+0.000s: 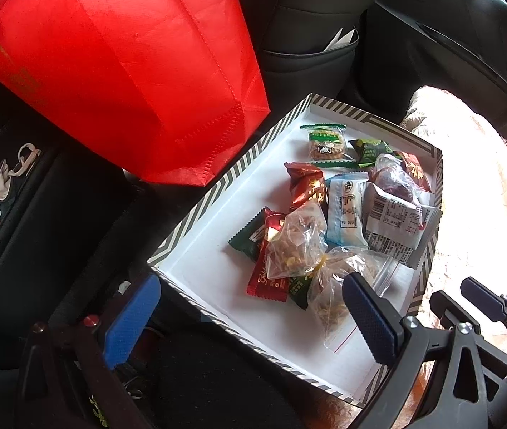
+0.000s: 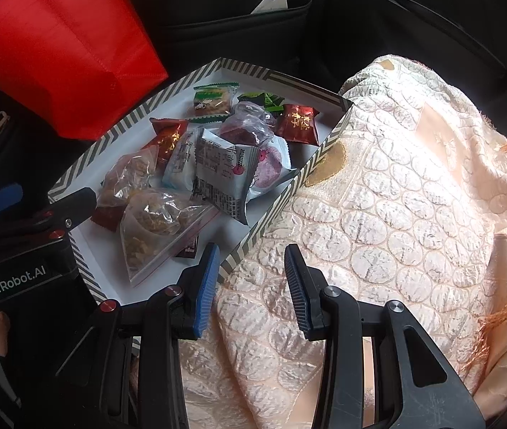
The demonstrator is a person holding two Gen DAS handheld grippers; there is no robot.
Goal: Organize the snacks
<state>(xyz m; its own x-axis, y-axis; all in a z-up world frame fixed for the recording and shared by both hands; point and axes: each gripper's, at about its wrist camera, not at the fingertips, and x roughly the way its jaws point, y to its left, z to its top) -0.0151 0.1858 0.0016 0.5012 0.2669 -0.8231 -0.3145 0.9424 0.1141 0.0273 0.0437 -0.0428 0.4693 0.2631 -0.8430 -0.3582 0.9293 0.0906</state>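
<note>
A shallow striped box (image 1: 217, 186) (image 2: 110, 132) with a white floor holds several wrapped snacks: a green cookie pack (image 1: 326, 141), red packs (image 1: 307, 186), a pale blue pack (image 1: 346, 211), a white barcode pack (image 1: 393, 225) (image 2: 225, 171) and clear zip bags of nuts (image 1: 296, 243) (image 2: 153, 228). My left gripper (image 1: 250, 314) is open and empty, straddling the box's near left corner. My right gripper (image 2: 251, 286) is open and empty, above the box's near right edge and the blanket. The right gripper also shows in the left wrist view (image 1: 468, 296).
A red fabric bag (image 1: 121, 60) (image 2: 57, 46) stands just left of the box on the black car seat (image 1: 39, 214). A peach patterned blanket (image 2: 396, 196) lies to the right. A seat-back pocket (image 1: 307, 53) and car door are beyond.
</note>
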